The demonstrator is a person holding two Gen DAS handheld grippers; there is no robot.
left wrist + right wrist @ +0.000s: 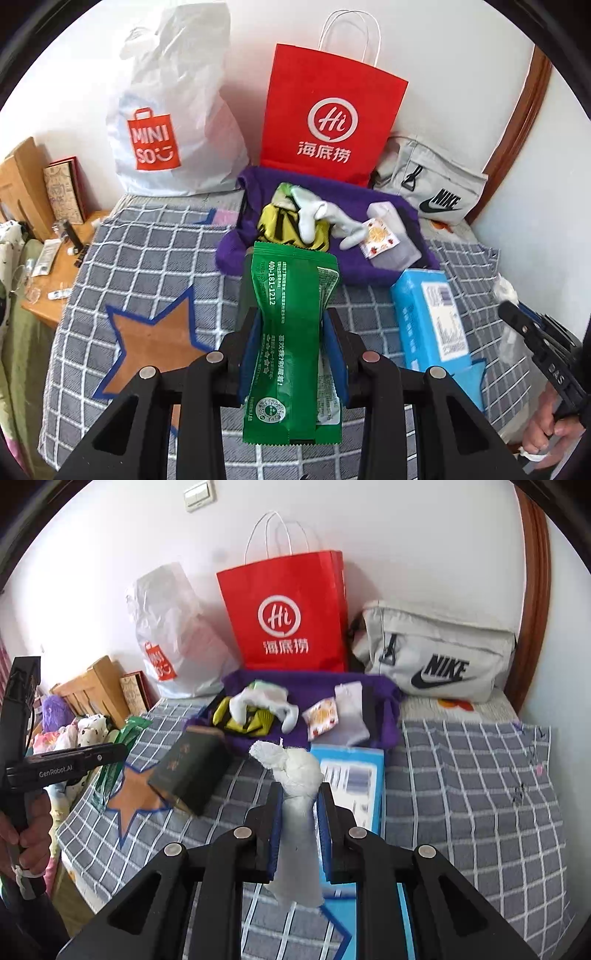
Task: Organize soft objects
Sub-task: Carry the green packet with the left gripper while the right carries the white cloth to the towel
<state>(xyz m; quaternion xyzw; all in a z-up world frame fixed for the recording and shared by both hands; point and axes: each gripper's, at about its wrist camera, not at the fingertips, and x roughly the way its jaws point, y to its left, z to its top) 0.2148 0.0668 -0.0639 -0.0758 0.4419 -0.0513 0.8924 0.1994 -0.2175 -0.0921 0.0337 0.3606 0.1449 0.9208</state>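
Observation:
My left gripper (291, 325) is shut on a green snack packet (291, 332) and holds it above the checked bedspread. My right gripper (299, 794) is shut on a rolled white sock (295, 812), held above the blue tissue pack (351, 775). A purple cloth (354, 266) lies ahead, also in the right wrist view (314, 686). On it lie a yellow-black item (284, 225), white socks (317, 218), a small patterned sachet (380, 236) and a white-lilac pack (395, 240).
A red paper bag (325, 110), a white Miniso bag (166, 122) and a grey Nike bag (432, 184) stand against the wall. A dark green box (192, 771) lies on the bedspread (480, 775). A wooden bedside table (55, 280) is at the left.

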